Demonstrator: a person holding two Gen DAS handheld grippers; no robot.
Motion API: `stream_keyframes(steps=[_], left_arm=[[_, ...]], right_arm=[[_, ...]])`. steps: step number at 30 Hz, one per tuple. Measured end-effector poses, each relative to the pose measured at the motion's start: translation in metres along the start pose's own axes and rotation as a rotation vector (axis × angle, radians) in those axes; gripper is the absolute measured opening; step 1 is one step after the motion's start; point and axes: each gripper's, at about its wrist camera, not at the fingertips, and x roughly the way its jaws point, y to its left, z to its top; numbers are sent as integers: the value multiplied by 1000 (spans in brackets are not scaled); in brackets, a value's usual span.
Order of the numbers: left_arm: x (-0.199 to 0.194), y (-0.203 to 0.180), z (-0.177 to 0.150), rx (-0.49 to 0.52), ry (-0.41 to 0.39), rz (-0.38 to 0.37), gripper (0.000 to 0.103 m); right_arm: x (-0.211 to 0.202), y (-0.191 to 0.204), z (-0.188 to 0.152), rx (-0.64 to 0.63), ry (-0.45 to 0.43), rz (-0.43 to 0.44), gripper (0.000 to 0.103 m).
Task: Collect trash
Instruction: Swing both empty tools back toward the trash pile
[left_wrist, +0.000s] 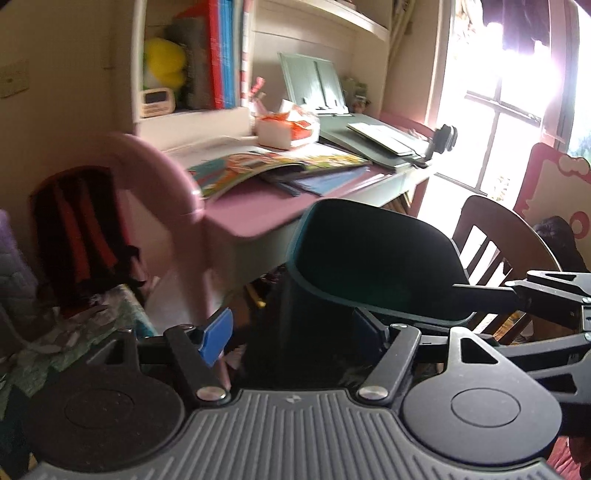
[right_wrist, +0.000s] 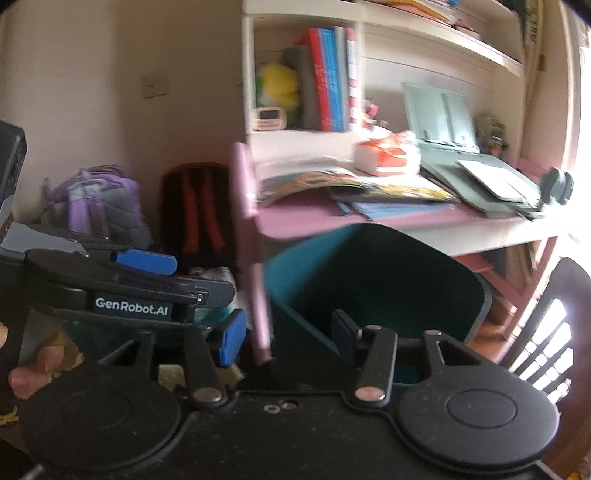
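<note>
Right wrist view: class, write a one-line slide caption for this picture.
Open right tool poised over a teal bin beside a cluttered pink desk, left tool alongside.

You are looking at a pink surface (right_wrist: 303, 221) carrying open picture books (right_wrist: 332, 182) and a tissue pack (right_wrist: 388, 155); books (right_wrist: 328, 77) are standing on the shelf, backpacks (right_wrist: 195, 210) leaning below.

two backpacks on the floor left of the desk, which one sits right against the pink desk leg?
The black backpack with red stripes. It stands directly beside the pink desk leg, while the purple and grey quilted backpack sits further left, nearer the wall.
</note>
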Motion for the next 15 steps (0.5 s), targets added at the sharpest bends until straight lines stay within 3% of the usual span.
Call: stream_keyframes(steps=[6,15], left_arm=[[-40,47,-29,-44,-25,63,79],[-82,121,-82,-133,-30,176,82]], right_arm=[[10,49,1,-39,-12,97,54],[48,130,-15,-107,29,268,56]])
